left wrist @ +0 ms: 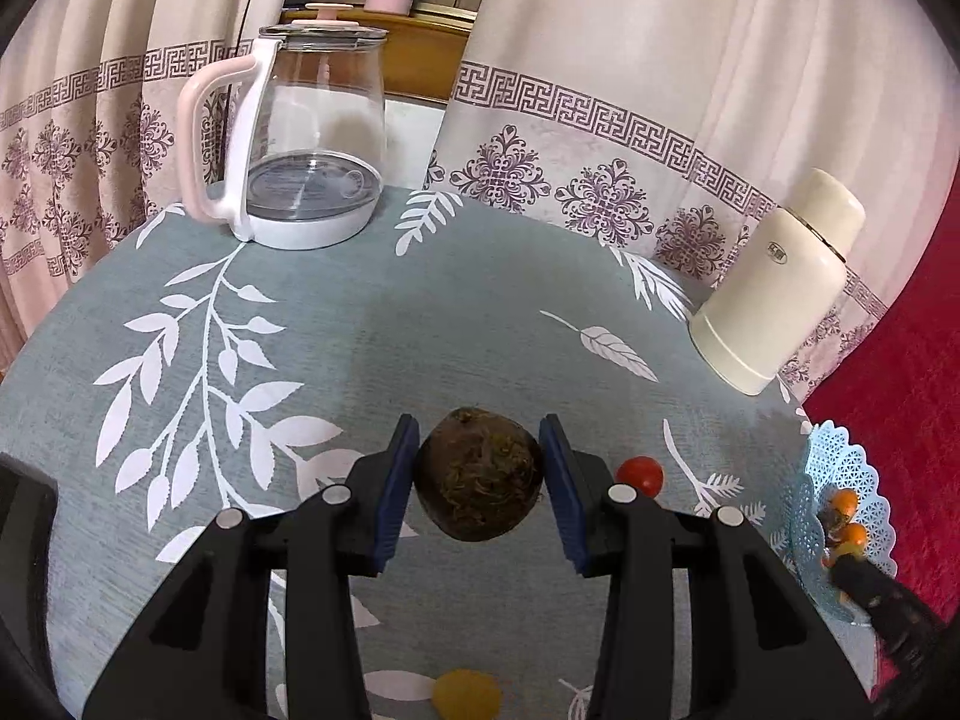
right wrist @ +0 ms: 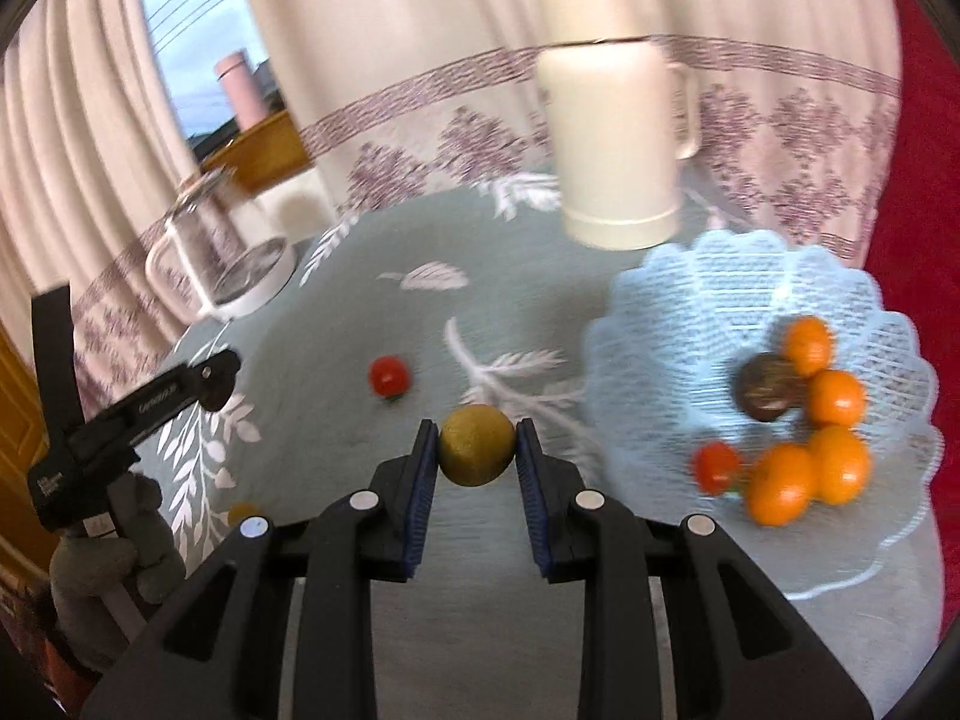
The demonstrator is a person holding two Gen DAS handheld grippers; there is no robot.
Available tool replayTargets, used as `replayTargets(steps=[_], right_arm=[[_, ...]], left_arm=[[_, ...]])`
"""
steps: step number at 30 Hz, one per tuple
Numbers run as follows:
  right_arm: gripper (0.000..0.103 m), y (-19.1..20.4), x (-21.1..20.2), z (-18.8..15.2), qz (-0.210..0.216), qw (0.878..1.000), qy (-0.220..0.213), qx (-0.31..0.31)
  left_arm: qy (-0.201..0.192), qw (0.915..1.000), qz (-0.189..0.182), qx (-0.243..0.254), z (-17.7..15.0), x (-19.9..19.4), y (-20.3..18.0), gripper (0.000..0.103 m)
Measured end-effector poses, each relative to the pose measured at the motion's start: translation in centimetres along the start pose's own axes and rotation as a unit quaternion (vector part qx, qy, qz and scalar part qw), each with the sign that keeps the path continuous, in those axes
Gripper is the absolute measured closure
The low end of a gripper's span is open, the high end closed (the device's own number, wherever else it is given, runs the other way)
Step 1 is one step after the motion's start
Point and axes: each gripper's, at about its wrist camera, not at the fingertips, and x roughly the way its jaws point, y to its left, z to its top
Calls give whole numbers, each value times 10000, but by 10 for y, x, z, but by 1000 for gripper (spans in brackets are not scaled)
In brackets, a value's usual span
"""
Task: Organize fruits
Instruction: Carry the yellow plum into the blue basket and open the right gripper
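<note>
Left wrist view: the left claw (left wrist: 478,474) is clamped on a dark brown, rough round fruit (left wrist: 480,475), which sits between the two blue pads (left wrist: 396,489) and touches both. Under it is the desk (left wrist: 360,348), covered with a grey-green cloth with white leaves. A cherry tomato (left wrist: 640,475) lies on the cloth just to the right of the claw, and a yellow fruit (left wrist: 467,694) lies at the bottom edge of this view. A glass kettle (left wrist: 300,138) with a pink handle stands at the far left, and a cream thermos (left wrist: 777,282) stands at the far right.

In the right wrist view, the right claw (right wrist: 477,447) is closed on a yellow-green round fruit (right wrist: 477,445), and both pads touch it. To its right is a light blue lace-pattern basket (right wrist: 708,300). Inside the basket lie four oranges (right wrist: 783,483), one dark brown fruit (right wrist: 765,387) and one small tomato (right wrist: 715,467). This view is somewhat blurred. The left claw is also seen at the left side here, well apart from the basket.
</note>
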Motion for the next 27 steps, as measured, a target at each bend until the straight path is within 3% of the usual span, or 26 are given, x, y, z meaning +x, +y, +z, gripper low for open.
replayTargets(steps=[12, 27], right_arm=[[76, -69, -35, -12, -662, 9953, -227, 672], [75, -87, -22, -18, -781, 9933, -29, 850]], left_arm=[[-14, 9997, -113, 204, -6, -5, -18, 60], [4, 9993, -159, 328, -10, -5, -26, 60]])
